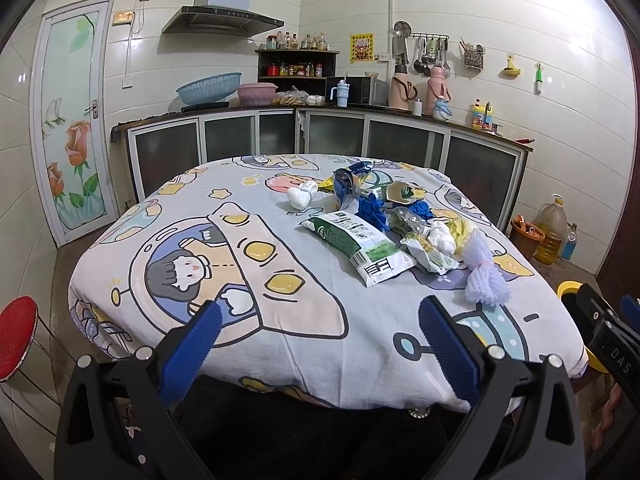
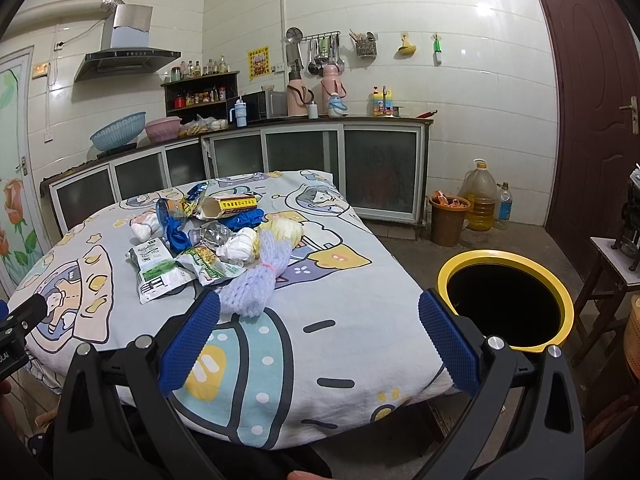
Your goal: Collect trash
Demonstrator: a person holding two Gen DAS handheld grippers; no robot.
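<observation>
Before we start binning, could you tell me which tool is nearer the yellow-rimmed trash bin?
Right. The right tool hangs open beside the yellow-rimmed trash bin; the left tool sits farther left, over the table's near edge.

The left wrist view looks forward from the near edge of the cartoon-printed tablecloth point(image 1: 280, 240), low and close, toward the tiled kitchen corner; the right wrist view faces likewise from further right, taking in the yellow-rimmed black bin point(image 2: 505, 256); both share the white foam fruit net point(image 1: 486, 276) point(image 2: 256, 284) and counter.
</observation>
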